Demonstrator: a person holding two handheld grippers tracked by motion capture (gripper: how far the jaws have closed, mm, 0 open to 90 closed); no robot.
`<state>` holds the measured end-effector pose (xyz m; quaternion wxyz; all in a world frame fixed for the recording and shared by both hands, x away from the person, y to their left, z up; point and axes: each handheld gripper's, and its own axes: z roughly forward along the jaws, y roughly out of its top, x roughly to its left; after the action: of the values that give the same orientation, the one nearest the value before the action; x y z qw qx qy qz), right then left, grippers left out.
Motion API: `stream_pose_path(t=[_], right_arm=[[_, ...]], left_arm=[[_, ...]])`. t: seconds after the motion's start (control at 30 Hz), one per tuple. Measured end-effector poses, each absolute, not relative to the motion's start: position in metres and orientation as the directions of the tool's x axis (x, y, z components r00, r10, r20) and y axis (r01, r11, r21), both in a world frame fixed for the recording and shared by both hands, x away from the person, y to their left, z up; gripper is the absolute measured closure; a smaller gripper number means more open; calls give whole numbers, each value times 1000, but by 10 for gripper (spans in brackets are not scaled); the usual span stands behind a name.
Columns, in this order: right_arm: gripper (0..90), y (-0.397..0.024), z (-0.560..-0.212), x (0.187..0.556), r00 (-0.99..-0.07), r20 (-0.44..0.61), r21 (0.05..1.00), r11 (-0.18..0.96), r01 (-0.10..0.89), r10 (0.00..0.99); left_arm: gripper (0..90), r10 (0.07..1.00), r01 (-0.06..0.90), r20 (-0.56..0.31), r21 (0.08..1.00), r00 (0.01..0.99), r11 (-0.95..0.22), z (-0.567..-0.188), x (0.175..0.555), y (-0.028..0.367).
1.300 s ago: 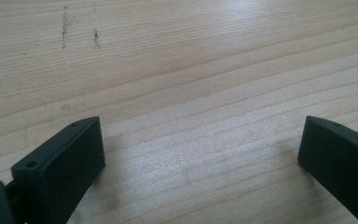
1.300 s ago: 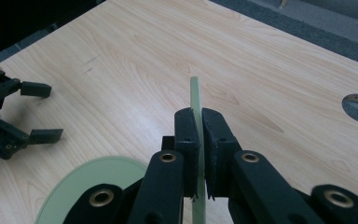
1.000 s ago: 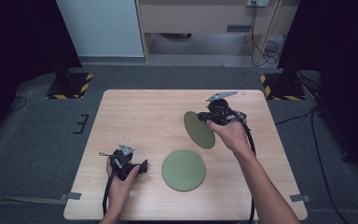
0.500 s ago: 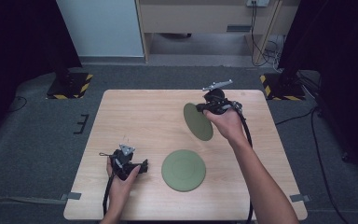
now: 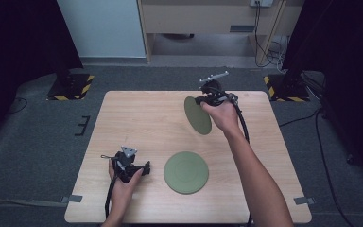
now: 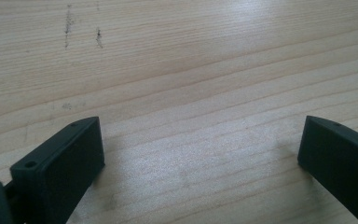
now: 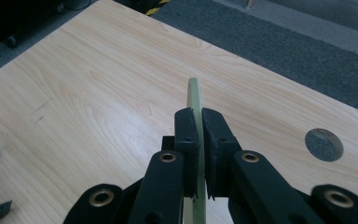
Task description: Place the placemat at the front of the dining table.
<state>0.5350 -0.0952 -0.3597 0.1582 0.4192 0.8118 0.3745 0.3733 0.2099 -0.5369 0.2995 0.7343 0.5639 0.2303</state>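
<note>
Two round green plates are in play. One green plate [image 5: 186, 171] lies flat on the wooden table [image 5: 137, 123] near the front centre. The other plate [image 5: 197, 115] hangs tilted on edge above the table's far right part, and my right gripper [image 5: 202, 100] is shut on its rim. In the right gripper view the thin pale-green plate edge [image 7: 196, 105] stands pinched between the two black jaws of the right gripper [image 7: 198, 140]. My left gripper [image 5: 144, 168] rests low at the front left, left of the flat plate; its jaws stand wide apart over bare wood [image 6: 200, 140].
A round cable hole [image 7: 324, 143] is cut in the tabletop near the far right corner. Grey carpet surrounds the table, with black stands on hazard-striped bases [image 5: 71, 86] at the back corners. A white panel and a wooden cabinet stand behind.
My right gripper has carried the tilted plate toward the table's far edge and a little higher. The left gripper and the flat plate have stayed put.
</note>
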Motion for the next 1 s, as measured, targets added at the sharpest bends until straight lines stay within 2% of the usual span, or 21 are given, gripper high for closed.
stream_pose_path(t=[0.63,1.0], right_arm=[[858,-34,-376,558,-629,51,738,395,546,776],[858,-42,-388,563,-615,35,721,406,561,788]], left_arm=[[0,966,690,0,700,257,-184,-537,373,210],[0,967,691,1,700,254,-182,-537,372,210]])
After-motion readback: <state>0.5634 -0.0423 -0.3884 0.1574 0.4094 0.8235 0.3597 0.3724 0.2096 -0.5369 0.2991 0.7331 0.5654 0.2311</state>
